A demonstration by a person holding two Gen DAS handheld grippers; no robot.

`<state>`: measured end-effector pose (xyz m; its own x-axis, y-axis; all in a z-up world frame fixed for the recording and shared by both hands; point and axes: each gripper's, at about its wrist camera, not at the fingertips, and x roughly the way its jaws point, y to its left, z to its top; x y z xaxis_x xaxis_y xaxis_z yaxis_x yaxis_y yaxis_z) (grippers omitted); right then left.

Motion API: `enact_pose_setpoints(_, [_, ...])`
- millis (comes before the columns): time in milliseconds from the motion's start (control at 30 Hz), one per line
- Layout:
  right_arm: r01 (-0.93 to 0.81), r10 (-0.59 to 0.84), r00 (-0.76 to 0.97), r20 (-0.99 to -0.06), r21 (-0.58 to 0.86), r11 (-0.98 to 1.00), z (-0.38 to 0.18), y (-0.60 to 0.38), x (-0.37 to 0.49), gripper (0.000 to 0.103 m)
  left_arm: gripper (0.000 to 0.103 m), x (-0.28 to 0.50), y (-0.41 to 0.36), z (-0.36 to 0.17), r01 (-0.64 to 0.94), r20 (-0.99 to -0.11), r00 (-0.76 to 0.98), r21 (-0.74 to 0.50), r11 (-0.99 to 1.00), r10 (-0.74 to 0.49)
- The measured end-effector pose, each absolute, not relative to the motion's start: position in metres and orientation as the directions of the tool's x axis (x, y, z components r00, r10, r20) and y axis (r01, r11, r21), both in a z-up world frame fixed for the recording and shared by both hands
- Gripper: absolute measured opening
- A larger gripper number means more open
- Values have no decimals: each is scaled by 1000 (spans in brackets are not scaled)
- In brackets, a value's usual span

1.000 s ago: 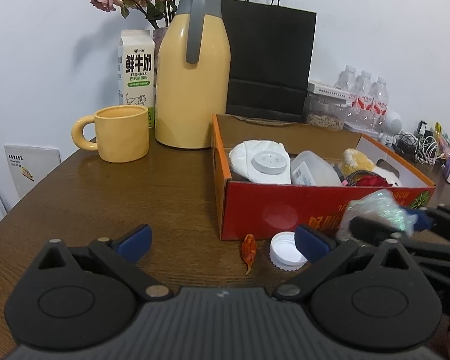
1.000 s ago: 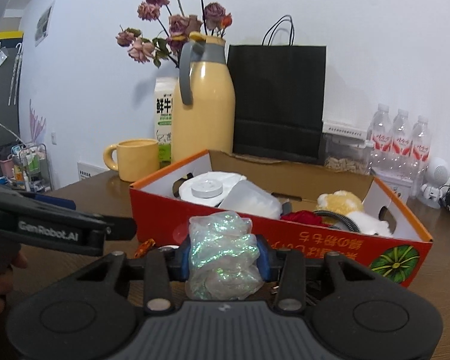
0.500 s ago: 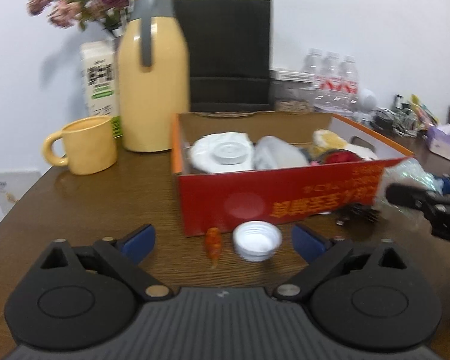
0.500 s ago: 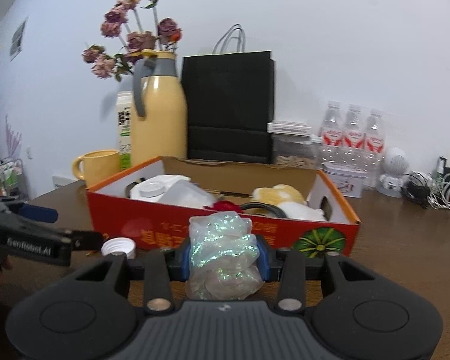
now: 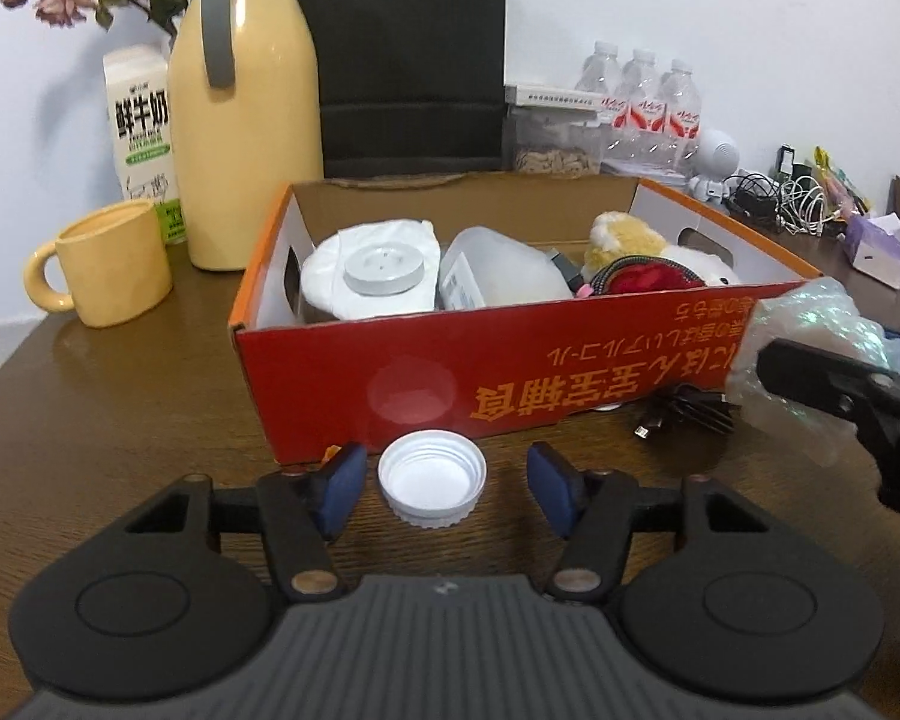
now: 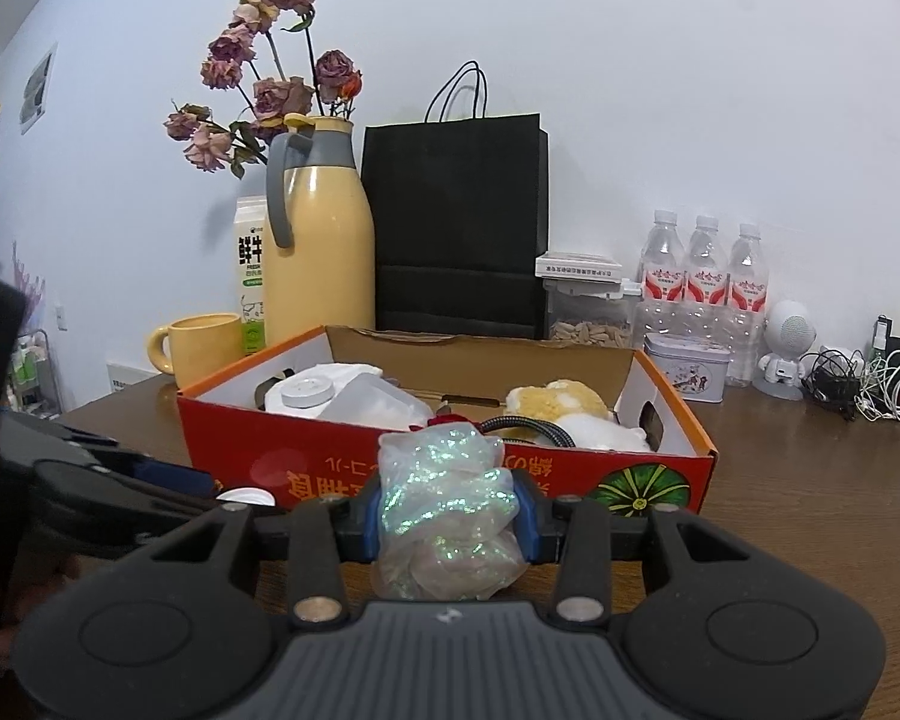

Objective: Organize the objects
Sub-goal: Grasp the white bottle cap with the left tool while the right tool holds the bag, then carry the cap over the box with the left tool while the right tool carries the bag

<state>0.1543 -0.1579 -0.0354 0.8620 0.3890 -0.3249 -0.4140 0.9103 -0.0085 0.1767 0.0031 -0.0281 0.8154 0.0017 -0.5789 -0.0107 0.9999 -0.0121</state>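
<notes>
I am bringing the left gripper [image 5: 444,489] down over the white bottle cap [image 5: 432,477], which is lying open side up on the table [image 5: 120,420], just in front of the red cardboard box [image 5: 510,366]. The cap is sitting squarely between the two blue pads [image 5: 342,489], and the jaws are closing on it, though a gap is showing on each side, so I am not gripping it yet. Being round, the cap has no long axis to line up with; what matters is that it is lying dead ahead of this gripper and centred, so the left hand is plainly the nearer one. My right gripper [image 6: 450,513] is clenched on a crumpled iridescent plastic bag [image 6: 447,510], holding it off to the right, near the box's front wall and above a small black cable [image 5: 684,408] on the table. I am judging that the cap is bound for the box, whose left half is already carrying a white lidded container [image 5: 378,276].
</notes>
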Motion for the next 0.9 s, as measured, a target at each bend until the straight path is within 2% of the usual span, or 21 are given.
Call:
enact_pose_setpoints(167, [-419,393,860,-325,-10,908,-35,-156,153,40,51,185,2,-32,-14,-603,798,-15,1000,2])
enact_pose_setpoints(400, [-423,396,858,-327,-15,906,-36,-155,152,40,50,188,-3,-35,-18,-609,793,8,1000,19])
enact_pose_setpoints(467, [-422,394,858,-329,-15,906,-36,-155,152,40,41,188,-3,-35,-17,-607,794,9,1000,20])
enact_pose_setpoints(667, [-422,395,859,-325,-15,906,-36,-155,153,40,41,182,-1,-32,-7,-595,804,-17,1000,-5])
enact_pose_setpoints(900, [-421,397,863,-312,-9,907,-35,-157,152,40,41,164,-5,-19,-3,-533,846,-15,1000,-6])
